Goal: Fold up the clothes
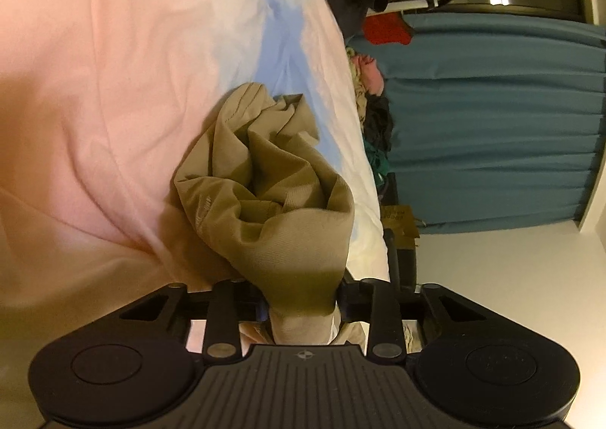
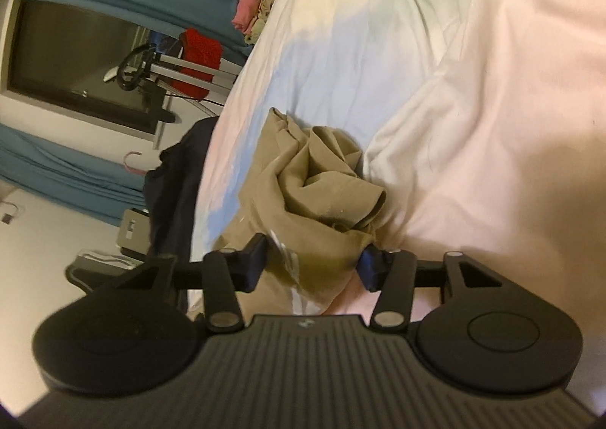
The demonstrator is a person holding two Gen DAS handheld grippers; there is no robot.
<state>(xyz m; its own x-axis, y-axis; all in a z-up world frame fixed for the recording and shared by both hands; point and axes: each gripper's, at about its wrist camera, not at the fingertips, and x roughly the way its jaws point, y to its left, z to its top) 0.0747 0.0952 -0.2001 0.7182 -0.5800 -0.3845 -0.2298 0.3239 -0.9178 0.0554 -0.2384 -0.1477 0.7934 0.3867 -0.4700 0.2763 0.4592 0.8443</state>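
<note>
A crumpled khaki garment (image 1: 272,179) lies bunched on the pale pink-white bedsheet (image 1: 94,88). One end of it is drawn into my left gripper (image 1: 303,300), whose jaws are shut on a thick fold of the cloth. In the right wrist view the same khaki garment (image 2: 322,179) rests on the sheet (image 2: 492,88). Another bunched end, with a white label showing, fills my right gripper (image 2: 314,262), and both blue pads press on the fabric. The cloth hides the fingertips of the left gripper.
A pile of mixed clothes (image 1: 369,88) sits at the bed's far edge, seen also as the pile (image 2: 257,16). A dark garment (image 2: 170,194) hangs over the bed's side. Beyond are teal curtains (image 1: 492,126), a red cloth (image 2: 197,54) on a rack, and a dark window.
</note>
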